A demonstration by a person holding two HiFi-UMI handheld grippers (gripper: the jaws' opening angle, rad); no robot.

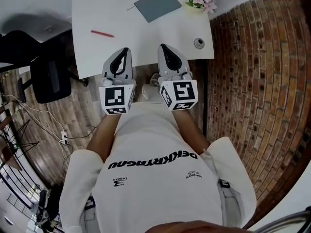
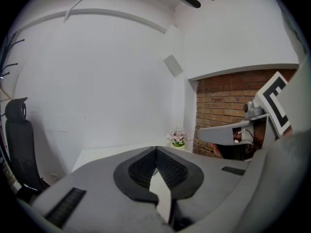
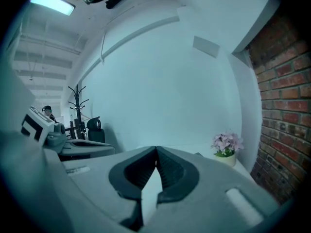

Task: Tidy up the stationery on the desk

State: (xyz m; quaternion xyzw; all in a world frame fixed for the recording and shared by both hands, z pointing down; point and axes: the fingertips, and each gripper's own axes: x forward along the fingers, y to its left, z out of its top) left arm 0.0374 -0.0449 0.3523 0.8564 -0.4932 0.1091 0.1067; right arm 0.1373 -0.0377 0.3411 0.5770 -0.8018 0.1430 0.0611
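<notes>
Your left gripper (image 1: pixel 125 51) and right gripper (image 1: pixel 163 47) hover at the desk's (image 1: pixel 146 38) near edge, fingers pressed together on nothing. One red pen (image 1: pixel 102 33) lies toward the left edge: light, stiff and likely to roll, so pinch it mid-barrel. One grey notebook (image 1: pixel 157 5) lies flat at the far edge, best taken by a side; the small round thing (image 1: pixel 199 43) near the right edge is perhaps a grommet.
</notes>
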